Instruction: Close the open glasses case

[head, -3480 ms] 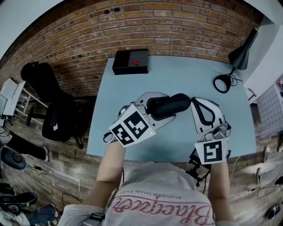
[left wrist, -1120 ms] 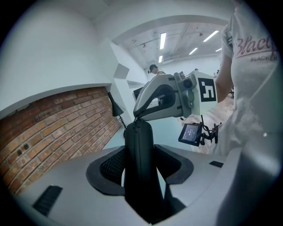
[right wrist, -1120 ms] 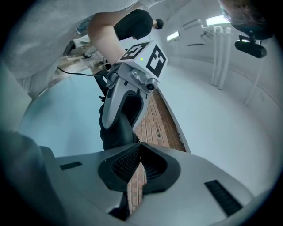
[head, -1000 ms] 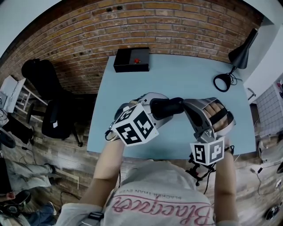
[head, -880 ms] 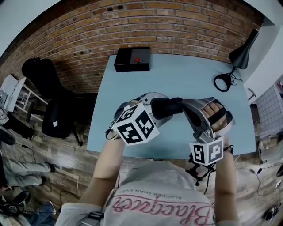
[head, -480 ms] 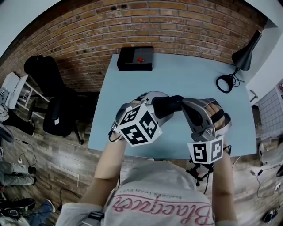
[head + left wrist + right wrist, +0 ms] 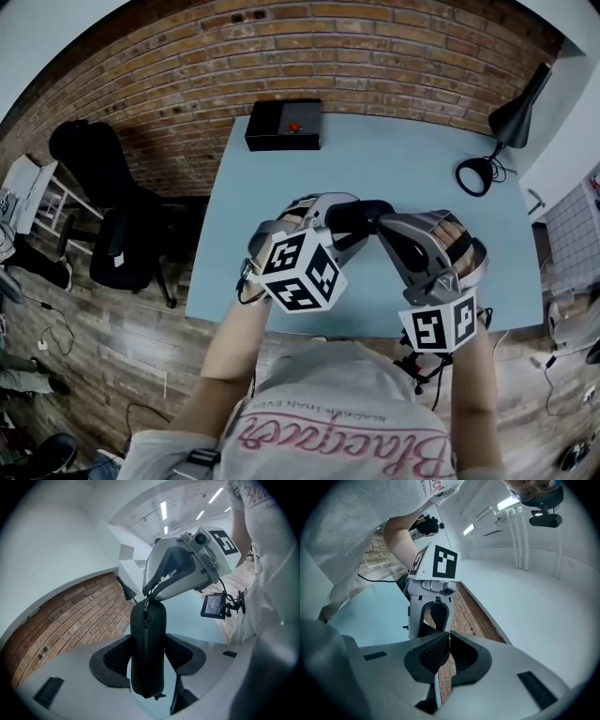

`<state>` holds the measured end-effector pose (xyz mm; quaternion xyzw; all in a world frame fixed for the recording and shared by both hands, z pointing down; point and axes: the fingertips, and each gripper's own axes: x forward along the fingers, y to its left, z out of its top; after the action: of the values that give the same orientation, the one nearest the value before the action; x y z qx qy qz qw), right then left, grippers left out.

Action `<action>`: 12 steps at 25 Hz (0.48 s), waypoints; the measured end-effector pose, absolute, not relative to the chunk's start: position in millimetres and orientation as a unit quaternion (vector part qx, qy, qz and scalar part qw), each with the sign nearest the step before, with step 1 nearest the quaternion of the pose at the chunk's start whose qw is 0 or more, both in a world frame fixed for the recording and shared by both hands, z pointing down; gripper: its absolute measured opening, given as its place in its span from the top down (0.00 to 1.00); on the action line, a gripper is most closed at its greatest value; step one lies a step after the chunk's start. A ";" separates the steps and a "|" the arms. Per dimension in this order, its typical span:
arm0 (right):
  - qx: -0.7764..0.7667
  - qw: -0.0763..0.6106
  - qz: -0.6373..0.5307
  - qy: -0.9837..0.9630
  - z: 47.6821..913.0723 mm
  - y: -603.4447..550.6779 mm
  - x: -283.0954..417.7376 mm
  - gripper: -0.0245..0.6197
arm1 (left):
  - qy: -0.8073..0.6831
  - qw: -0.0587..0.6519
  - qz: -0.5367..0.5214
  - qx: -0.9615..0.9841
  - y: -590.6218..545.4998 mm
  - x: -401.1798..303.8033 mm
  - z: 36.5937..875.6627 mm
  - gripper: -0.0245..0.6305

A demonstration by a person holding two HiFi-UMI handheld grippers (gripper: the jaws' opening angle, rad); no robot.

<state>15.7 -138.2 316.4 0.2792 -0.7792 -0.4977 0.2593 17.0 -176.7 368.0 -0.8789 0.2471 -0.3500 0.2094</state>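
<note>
Left hand-held gripper clamps the black glasses case across its middle, held above the near part of the blue surface. Right hand-held gripper has its jaws pressed together, tips on the zipper pull at the case's end. The case halves look closed together. Farther back on the surface: black box, black lamp. Brick wall behind.

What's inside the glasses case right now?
Its inside is covered: the glasses case, clamped in the left hand-held gripper, shows only its black shell and zipper seam. Contents cannot be seen.
</note>
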 end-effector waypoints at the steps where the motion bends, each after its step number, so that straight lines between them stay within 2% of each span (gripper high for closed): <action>1: 0.285 0.259 -0.489 -0.783 316.3 -140.4 16.5 0.93 | 0.250 0.209 -0.351 -0.878 -177.8 16.8 367.8 0.62; 4: 0.319 0.233 -0.455 -0.798 307.9 -146.2 18.3 0.93 | 0.262 0.187 -0.323 -0.890 -180.3 16.4 364.7 0.62; 10: 0.405 0.112 -0.312 -0.852 272.9 -159.6 35.4 0.93 | 0.318 0.120 -0.212 -0.916 -192.4 9.0 347.6 0.62; 12: 0.435 0.053 -0.238 -0.867 267.3 -167.4 47.0 0.93 | 0.337 0.102 -0.174 -0.920 -196.1 7.7 340.6 0.62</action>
<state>47.0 -167.4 267.3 0.4347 -0.8669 -0.2384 0.0530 7.7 -196.1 340.6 -0.9198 0.3367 -0.1742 0.1017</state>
